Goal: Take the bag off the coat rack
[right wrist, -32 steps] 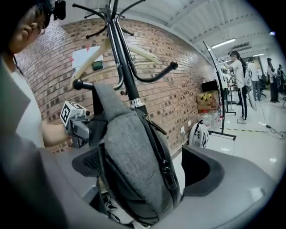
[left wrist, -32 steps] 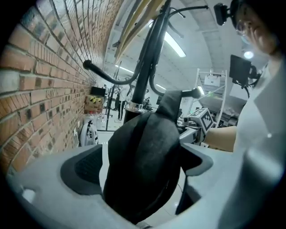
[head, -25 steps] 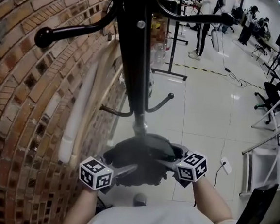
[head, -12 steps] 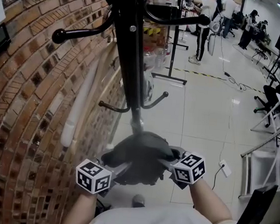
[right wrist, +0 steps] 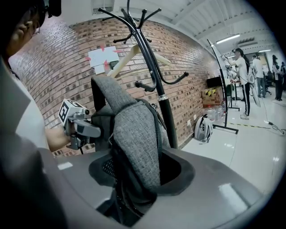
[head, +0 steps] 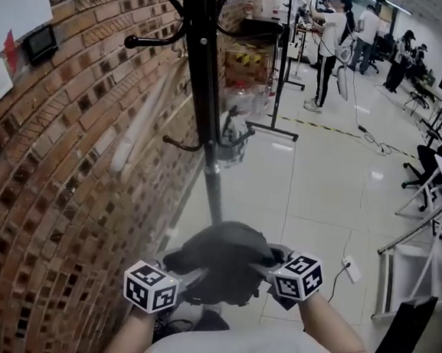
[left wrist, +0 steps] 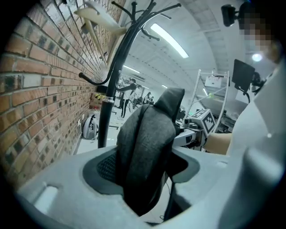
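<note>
The grey bag point(head: 225, 257) sat low and near, clamped between the left gripper point(head: 194, 272) and the right gripper point(head: 265, 266), off the hooks of the coat rack point(head: 202, 109) beyond (unhooking judged done), and the next move called for carrying it clear with both grips firm.

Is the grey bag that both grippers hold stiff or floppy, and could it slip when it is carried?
Probably floppy: the grey bag folds into a ridge where the left gripper pinches it. Its woven fabric looks rough, so slipping seems unlikely.
</note>
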Demonstrator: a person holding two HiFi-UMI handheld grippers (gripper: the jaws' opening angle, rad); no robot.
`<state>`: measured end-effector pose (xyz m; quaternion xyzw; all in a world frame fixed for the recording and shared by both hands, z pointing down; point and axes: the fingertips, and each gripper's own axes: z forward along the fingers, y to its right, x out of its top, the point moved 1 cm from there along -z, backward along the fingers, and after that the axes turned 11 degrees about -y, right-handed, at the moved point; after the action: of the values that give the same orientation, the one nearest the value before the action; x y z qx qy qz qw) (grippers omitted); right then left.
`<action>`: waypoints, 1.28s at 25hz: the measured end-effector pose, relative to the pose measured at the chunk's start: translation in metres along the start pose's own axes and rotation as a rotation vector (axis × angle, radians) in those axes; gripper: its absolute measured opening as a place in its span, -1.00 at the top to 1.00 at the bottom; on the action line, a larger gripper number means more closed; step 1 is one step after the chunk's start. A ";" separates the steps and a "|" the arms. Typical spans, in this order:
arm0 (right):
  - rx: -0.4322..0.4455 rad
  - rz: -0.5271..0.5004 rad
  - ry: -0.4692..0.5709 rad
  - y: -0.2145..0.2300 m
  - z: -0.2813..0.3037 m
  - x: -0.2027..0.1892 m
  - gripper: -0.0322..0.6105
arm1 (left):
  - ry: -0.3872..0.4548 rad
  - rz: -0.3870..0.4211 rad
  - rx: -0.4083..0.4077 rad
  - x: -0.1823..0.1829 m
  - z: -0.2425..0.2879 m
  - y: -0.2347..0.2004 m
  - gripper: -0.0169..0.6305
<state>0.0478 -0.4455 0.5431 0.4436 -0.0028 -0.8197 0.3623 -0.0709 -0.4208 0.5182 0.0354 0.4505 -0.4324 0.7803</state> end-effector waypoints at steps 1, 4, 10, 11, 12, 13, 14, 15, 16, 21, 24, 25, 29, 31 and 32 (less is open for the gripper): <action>0.007 -0.005 -0.003 -0.009 -0.008 -0.011 0.31 | 0.000 -0.005 0.005 -0.010 -0.005 0.014 0.10; 0.036 -0.004 -0.017 -0.037 -0.034 -0.044 0.31 | -0.002 -0.024 0.015 -0.037 -0.018 0.056 0.10; 0.076 0.030 -0.033 -0.084 -0.069 -0.100 0.30 | -0.019 -0.052 0.015 -0.084 -0.040 0.117 0.10; 0.076 0.032 -0.034 -0.092 -0.073 -0.108 0.30 | -0.018 -0.053 0.014 -0.092 -0.043 0.125 0.10; 0.071 0.032 -0.033 -0.100 -0.077 -0.116 0.30 | -0.017 -0.054 0.012 -0.101 -0.048 0.133 0.10; 0.064 0.029 -0.030 -0.110 -0.082 -0.124 0.30 | -0.014 -0.051 0.008 -0.110 -0.053 0.142 0.10; 0.055 0.023 -0.024 -0.120 -0.087 -0.132 0.30 | -0.010 -0.047 0.004 -0.119 -0.058 0.151 0.10; 0.044 0.015 -0.017 -0.131 -0.093 -0.140 0.30 | -0.002 -0.040 -0.001 -0.128 -0.065 0.160 0.11; 0.033 0.004 -0.010 -0.142 -0.098 -0.148 0.30 | 0.008 -0.034 -0.003 -0.137 -0.072 0.170 0.11; -0.009 -0.036 0.027 -0.211 -0.125 -0.180 0.29 | 0.052 0.008 -0.008 -0.180 -0.123 0.215 0.11; -0.014 -0.027 0.041 -0.257 -0.142 -0.199 0.29 | 0.056 0.032 -0.010 -0.204 -0.157 0.243 0.11; -0.015 -0.021 0.045 -0.272 -0.146 -0.205 0.29 | 0.051 0.036 -0.010 -0.212 -0.169 0.252 0.11; -0.013 0.004 0.044 -0.326 -0.164 -0.228 0.29 | 0.033 0.035 -0.022 -0.242 -0.209 0.285 0.11; -0.004 0.014 0.036 -0.349 -0.167 -0.240 0.29 | 0.027 0.023 -0.017 -0.259 -0.227 0.297 0.11; -0.001 0.016 0.035 -0.360 -0.168 -0.246 0.29 | 0.025 0.019 -0.012 -0.268 -0.235 0.301 0.11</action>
<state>0.0417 0.0194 0.5023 0.4577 0.0006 -0.8089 0.3691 -0.0747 0.0436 0.4749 0.0406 0.4624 -0.4219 0.7788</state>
